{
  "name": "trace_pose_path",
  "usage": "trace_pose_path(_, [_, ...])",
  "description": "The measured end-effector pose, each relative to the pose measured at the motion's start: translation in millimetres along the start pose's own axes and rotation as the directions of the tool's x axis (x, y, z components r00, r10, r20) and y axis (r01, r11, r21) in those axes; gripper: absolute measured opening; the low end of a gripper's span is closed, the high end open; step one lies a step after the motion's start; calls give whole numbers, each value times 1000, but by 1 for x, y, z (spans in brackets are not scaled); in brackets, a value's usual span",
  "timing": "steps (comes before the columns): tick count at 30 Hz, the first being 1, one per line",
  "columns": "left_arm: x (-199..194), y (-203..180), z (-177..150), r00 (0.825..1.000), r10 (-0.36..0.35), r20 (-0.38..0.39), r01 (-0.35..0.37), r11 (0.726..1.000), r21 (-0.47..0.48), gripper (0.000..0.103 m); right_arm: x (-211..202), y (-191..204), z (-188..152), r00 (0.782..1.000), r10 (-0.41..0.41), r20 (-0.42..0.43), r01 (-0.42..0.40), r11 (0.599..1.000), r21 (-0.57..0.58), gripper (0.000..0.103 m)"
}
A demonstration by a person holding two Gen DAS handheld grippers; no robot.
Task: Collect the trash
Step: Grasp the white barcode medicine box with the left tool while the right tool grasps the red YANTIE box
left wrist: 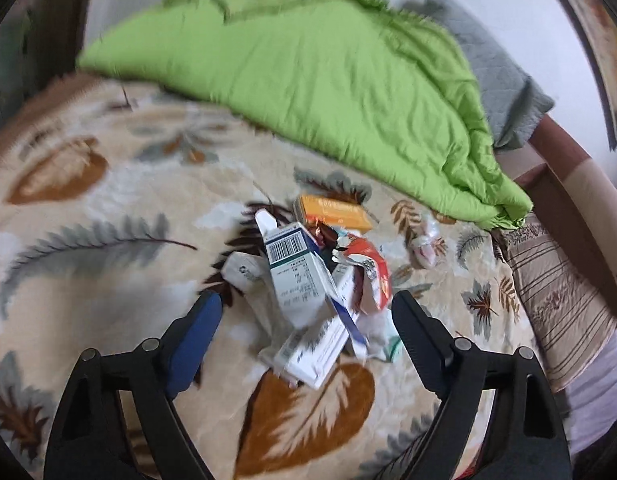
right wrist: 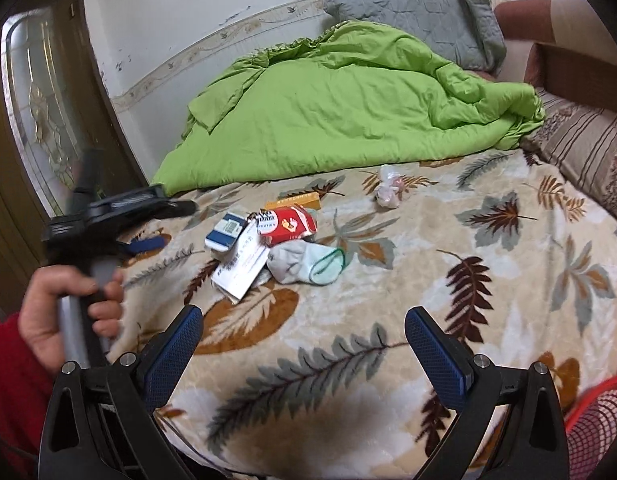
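A pile of trash lies on the leaf-patterned blanket: a white and blue carton with a barcode, a flat white box, a red wrapper, an orange box and a grey sock. A crumpled plastic wad lies apart to the right. My left gripper is open, just above the near end of the pile. In the right wrist view the left gripper shows left of the pile. My right gripper is open and empty over bare blanket.
A green quilt and a grey pillow lie at the back of the bed. A striped pillow lies at the right. A red mesh basket shows at the lower right. A door stands at the left.
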State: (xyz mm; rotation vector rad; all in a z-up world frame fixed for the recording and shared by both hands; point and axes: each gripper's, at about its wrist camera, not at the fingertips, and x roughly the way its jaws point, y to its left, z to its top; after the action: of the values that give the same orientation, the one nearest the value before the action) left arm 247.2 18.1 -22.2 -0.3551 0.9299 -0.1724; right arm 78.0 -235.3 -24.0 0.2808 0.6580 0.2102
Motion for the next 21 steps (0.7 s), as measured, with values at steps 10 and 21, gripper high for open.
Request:
trace_pose_path(10, [70,8,15,989,-84,-122,78,996,-47,40,45,-23,24,995,74,-74,-66,993,98,102])
trace_pose_path(21, [-8,29,-13,992,-36,122,40,998,-37,39,130,6,67,971,153,-181,-154,988,12,102])
